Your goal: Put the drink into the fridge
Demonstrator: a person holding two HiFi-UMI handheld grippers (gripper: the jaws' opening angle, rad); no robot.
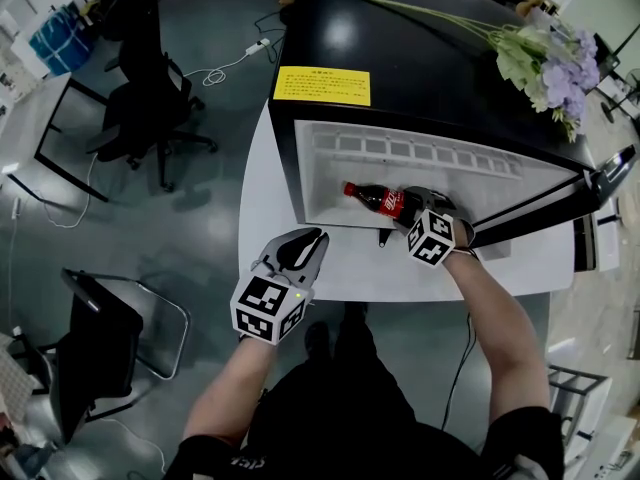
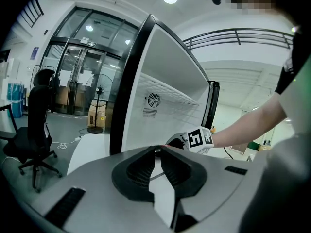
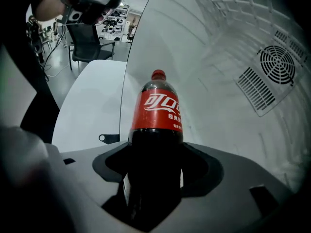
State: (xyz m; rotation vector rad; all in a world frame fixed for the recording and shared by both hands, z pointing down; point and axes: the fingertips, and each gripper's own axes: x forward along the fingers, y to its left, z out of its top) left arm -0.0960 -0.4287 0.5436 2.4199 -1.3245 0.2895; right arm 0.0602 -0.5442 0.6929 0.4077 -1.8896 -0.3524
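A cola bottle (image 1: 385, 201) with a red label and red cap lies crosswise at the mouth of the open black fridge (image 1: 420, 78), cap to the left. My right gripper (image 1: 418, 211) is shut on its dark lower body. In the right gripper view the bottle (image 3: 156, 110) stands out from between the jaws of the right gripper (image 3: 155, 164) toward the white inner wall (image 3: 218, 57). My left gripper (image 1: 298, 250) hangs shut and empty over the white table (image 1: 340, 268), left of the bottle. In its own view the left gripper (image 2: 156, 154) points at the fridge (image 2: 165, 91).
The fridge door (image 1: 560, 203) swings open to the right. Purple flowers (image 1: 550, 63) and a yellow label (image 1: 322, 86) lie on the fridge's top. A fan vent (image 3: 277, 64) sits in the inner wall. Black chairs (image 1: 150, 118) stand on the floor at the left.
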